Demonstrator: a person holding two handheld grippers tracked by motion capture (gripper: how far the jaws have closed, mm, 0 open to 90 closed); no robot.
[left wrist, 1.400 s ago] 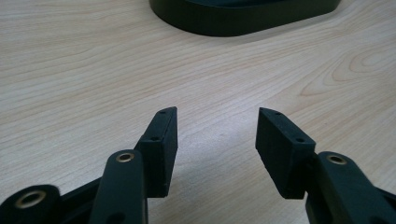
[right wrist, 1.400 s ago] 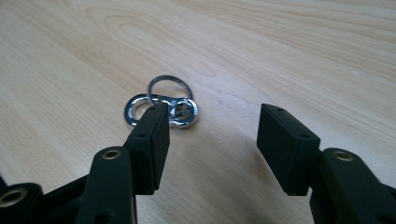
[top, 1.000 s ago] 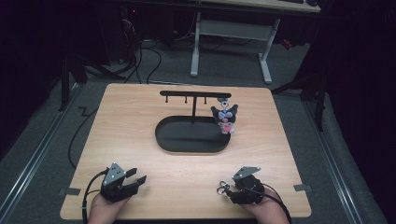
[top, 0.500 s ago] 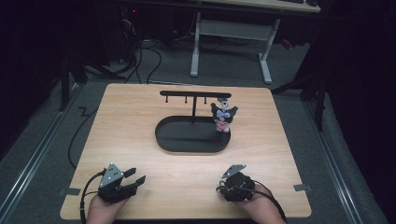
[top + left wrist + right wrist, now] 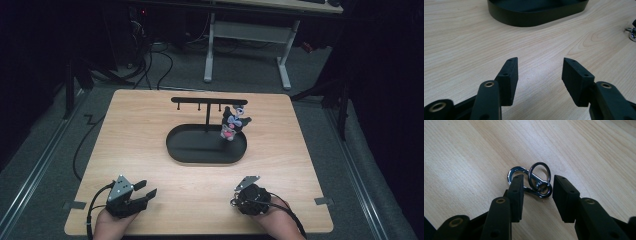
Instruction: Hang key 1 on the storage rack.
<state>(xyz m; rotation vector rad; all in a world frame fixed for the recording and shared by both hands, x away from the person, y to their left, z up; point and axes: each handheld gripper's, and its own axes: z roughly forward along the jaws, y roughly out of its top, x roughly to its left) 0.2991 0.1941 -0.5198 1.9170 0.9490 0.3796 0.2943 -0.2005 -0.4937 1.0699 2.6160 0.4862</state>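
Observation:
A metal key ring with a clasp [image 5: 537, 182] lies on the wooden table near its front edge, and it also shows as a small glint [image 5: 233, 202] in the high view. My right gripper [image 5: 537, 178] points down over it. Its jaws have just been closing, and the ring stands between the pads with small gaps still showing. At the front left my left gripper [image 5: 147, 188] rests low and open with nothing between its jaws [image 5: 540, 60]; the same ring [image 5: 632, 33] sits far off at that view's right edge.
A black oval tray [image 5: 172, 145] sits mid-table with a T-shaped hook stand [image 5: 207, 112] rising from it. A small toy figure [image 5: 231, 125] hangs from the stand's right end. Bare wood lies between the tray and both grippers.
My right gripper has shifted a little to the left, tipped down over the key ring, and its jaws have narrowed. The left gripper has stayed where it was.

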